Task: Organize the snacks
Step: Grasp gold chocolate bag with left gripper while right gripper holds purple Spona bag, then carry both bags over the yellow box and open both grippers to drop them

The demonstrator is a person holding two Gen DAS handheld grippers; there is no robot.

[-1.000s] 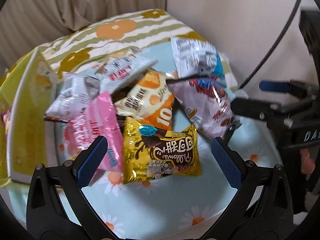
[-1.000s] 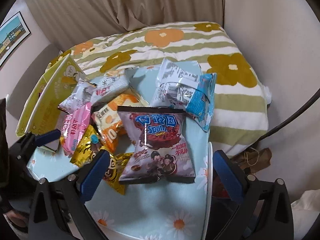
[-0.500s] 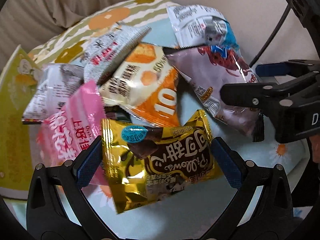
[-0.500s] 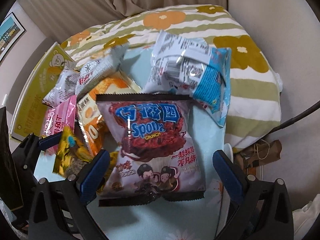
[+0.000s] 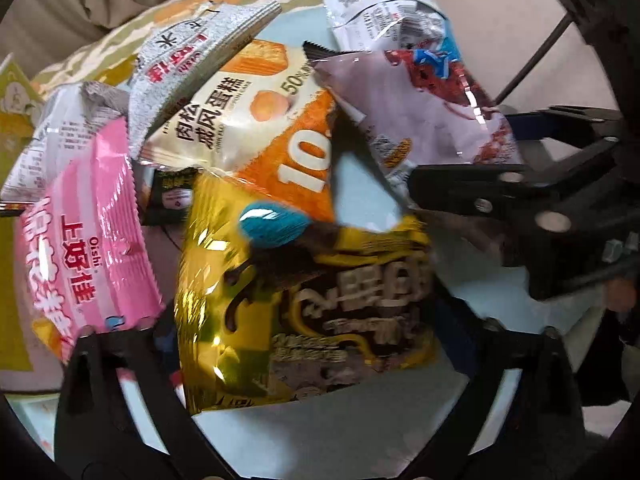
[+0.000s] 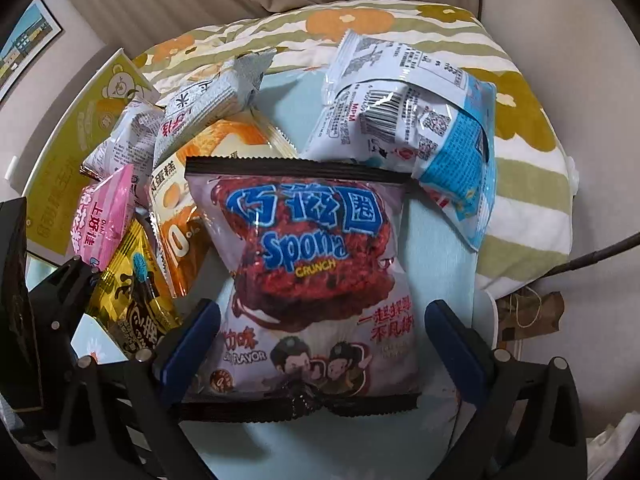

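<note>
the left gripper [image 5: 308, 344] has just been closing its jaws around the gold bag [image 5: 304, 304] at the near edge of the pile; squeeze its crumpling sides gently, while the right gripper [image 6: 316, 344], jaws wide, straddles the purple bag [image 6: 308, 280] untouched; lift straight.

Spona Crunch bag [image 6: 316, 276] in front of pile, flat on daisy-print cloth [image 6: 436, 248]. Barcode-side packet [image 6: 408, 120] behind it, to right. Cake packet [image 6: 188, 200] just left, partly beneath. Pillows bag [image 5: 304, 300] further left, overlapping cake packet's near edge. Oishi packet [image 5: 88, 240] leftmost. Flat carton [image 6: 68, 152] beyond, at left edge. Flowered pillow [image 6: 400, 28] behind all.
</note>
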